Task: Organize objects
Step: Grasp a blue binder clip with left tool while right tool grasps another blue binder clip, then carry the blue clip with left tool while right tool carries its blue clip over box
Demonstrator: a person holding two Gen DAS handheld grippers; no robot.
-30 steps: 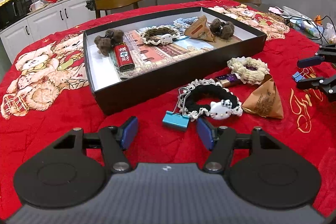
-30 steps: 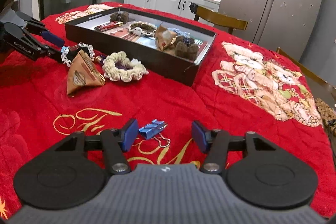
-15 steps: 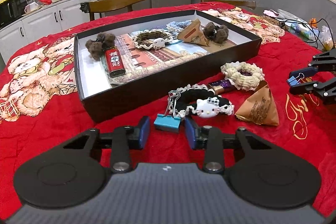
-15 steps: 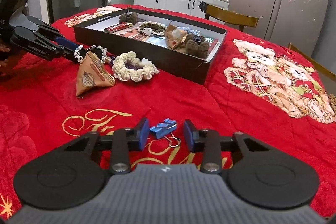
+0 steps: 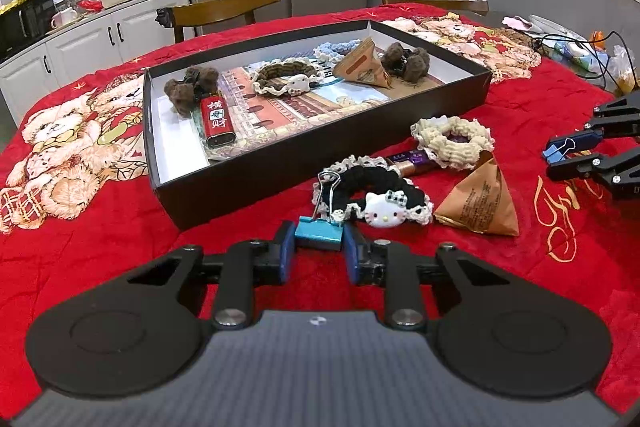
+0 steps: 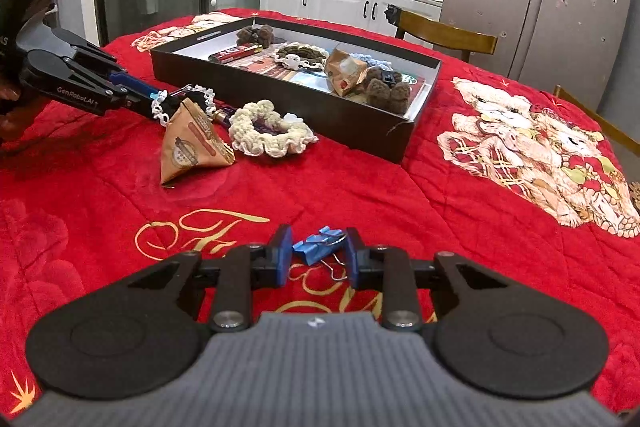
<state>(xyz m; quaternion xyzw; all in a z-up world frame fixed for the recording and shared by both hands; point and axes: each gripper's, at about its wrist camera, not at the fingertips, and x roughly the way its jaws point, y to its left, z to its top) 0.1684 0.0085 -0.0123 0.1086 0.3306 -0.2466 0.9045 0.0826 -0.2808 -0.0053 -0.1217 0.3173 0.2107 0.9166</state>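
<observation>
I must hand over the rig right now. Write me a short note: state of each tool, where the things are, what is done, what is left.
Left tool: its jaws have just been closing and are now shut on the teal binder clip.
Right tool: its jaws have also just been closing on the blue binder clip; the pads look in contact.
Done: in the black box lie a red lighter, two brown scrunchies, a brown-and-cream scrunchie, a blue one and a paper pouch.
Left on the red cloth: both clips, the black cat scrunchie, the cream scrunchie, the purple tube, the brown pouch.
</observation>
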